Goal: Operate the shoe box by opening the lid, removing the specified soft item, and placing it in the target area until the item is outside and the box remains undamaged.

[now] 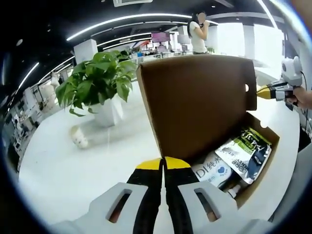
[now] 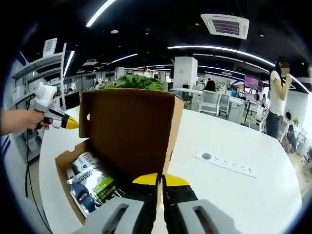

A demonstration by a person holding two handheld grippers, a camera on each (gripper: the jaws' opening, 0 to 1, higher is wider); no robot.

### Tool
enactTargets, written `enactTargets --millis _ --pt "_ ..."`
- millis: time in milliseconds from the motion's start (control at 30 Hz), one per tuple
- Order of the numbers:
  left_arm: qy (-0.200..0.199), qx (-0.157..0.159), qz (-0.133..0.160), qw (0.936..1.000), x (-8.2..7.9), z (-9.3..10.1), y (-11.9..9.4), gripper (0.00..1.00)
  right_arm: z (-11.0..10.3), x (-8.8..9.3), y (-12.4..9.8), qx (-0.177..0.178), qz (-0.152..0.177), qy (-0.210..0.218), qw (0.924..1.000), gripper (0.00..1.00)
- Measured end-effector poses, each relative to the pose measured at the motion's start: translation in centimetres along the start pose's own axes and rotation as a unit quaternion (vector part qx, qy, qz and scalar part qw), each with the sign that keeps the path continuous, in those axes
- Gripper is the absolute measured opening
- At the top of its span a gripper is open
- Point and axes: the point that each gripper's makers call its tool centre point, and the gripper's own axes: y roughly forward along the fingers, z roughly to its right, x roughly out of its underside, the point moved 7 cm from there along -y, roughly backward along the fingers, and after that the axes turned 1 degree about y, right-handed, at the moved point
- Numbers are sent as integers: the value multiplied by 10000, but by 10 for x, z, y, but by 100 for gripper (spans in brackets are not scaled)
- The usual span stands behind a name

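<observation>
While the raised lid (image 1: 197, 105) stands upright, it hides much of the shoe box (image 1: 261, 161) interior; only some soft packets (image 1: 243, 151) show inside, their print hard to read. Left gripper (image 1: 163, 163) has its yellow-tipped jaws together just before the lid's lower edge, and whether they pinch it I cannot tell. Right gripper (image 2: 158, 179) likewise has jaws together at the lid (image 2: 129, 129), with the packets (image 2: 92, 183) lying lower left in the box on the white table (image 2: 234, 190).

Brown shoe box (image 1: 195, 102), white-and-green printed packets (image 1: 243, 153), yellow-tipped black tool jaws, green plant (image 1: 95, 80), white table (image 2: 234, 190).
</observation>
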Motion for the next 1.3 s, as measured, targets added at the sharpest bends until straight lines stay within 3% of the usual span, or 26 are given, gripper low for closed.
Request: enactTargets --millis 867,1300 --pt "-88 -31 33 10000 -1 -19 15 0 3 21 17 -111 -413 -109 9990 0" --pt "-135 -53 85 9999 -5 -22 20 0 6 20 21 -117 -386 -141 9991 0"
